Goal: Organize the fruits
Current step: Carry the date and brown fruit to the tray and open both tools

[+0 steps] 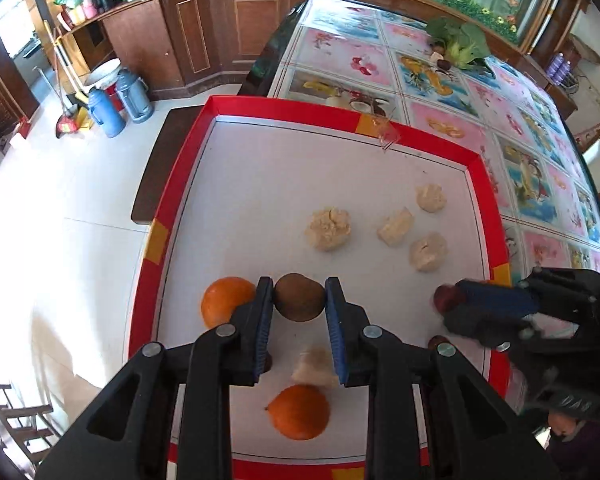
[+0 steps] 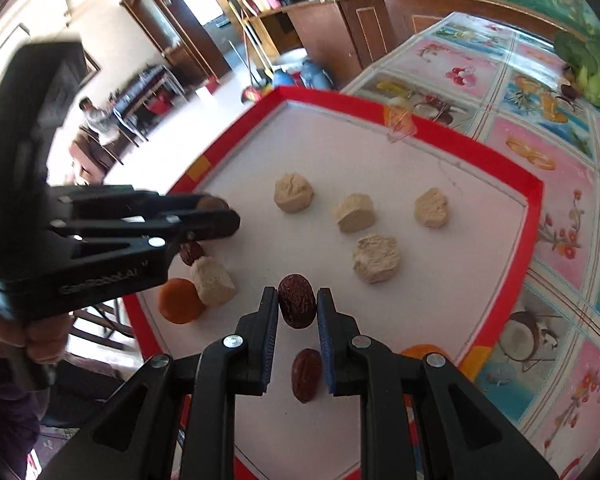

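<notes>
A white tray with a red rim (image 1: 340, 114) (image 2: 536, 208) holds the fruit. My left gripper (image 1: 299, 284) is shut on a brown kiwi (image 1: 299, 298) above the tray's near left part. One orange (image 1: 225, 300) lies just left of it, and another orange (image 1: 299, 412) lies below it beside a beige chunk (image 1: 316, 368). My right gripper (image 2: 297, 292) is shut on a dark red date (image 2: 296, 306). A second date (image 2: 306, 374) lies on the tray beneath it. Several beige chunks (image 2: 293, 192) sit mid-tray. Each view shows the other gripper (image 1: 454, 300) (image 2: 227, 216) at its side.
The tray sits on a table with a fruit-print cloth (image 1: 440, 80); leafy greens (image 1: 460, 40) lie at its far end. A clear plastic scrap (image 1: 388, 132) rests on the far rim. Blue flasks (image 1: 135, 96) stand on the floor. A person (image 2: 95, 116) sits in the background.
</notes>
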Demonstrator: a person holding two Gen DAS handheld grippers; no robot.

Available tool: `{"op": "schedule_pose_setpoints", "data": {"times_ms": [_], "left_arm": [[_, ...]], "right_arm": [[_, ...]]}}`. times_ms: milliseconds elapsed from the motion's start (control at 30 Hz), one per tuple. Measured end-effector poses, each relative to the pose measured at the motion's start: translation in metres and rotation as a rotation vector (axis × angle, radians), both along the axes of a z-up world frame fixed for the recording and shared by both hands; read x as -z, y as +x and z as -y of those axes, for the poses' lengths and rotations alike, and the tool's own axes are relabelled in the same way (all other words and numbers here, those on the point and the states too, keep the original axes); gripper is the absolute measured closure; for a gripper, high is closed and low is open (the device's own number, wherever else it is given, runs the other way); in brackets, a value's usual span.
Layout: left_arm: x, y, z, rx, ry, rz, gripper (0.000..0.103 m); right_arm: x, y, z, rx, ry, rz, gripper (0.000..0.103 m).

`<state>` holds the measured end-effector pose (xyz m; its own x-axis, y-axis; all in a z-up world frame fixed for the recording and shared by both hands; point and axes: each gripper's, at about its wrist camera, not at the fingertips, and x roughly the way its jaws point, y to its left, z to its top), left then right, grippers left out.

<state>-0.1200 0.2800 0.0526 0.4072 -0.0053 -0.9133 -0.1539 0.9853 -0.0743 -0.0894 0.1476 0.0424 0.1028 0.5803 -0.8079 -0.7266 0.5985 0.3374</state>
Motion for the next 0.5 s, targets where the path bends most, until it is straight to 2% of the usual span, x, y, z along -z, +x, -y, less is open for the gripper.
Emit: {"op": "schedule_pose_setpoints", "data": {"times_ms": [133, 300, 433, 500], "left_arm": [[-0.002, 0.002, 0.003, 0.026, 0.036, -0.019, 0.075], [0.005, 0.014, -0.003, 0.02, 0.005, -0.059, 0.075], [0.009, 0.023, 0.0, 0.022, -0.011, -0.077, 0.075], [0.01, 0.027, 0.0, 0.015, -0.041, -0.094, 0.075]], "right_arm": [[0.004, 0.0, -0.01, 0.011, -0.047, 0.041, 0.085], [0.007, 0.001, -0.013, 0.024, -0.06, 0.057, 0.082], [0.004, -0.004, -0.008, 0.044, -0.066, 0.056, 0.062], [-0.003, -0.009, -0.001, 0.049, -0.06, 0.071, 0.062]]}}
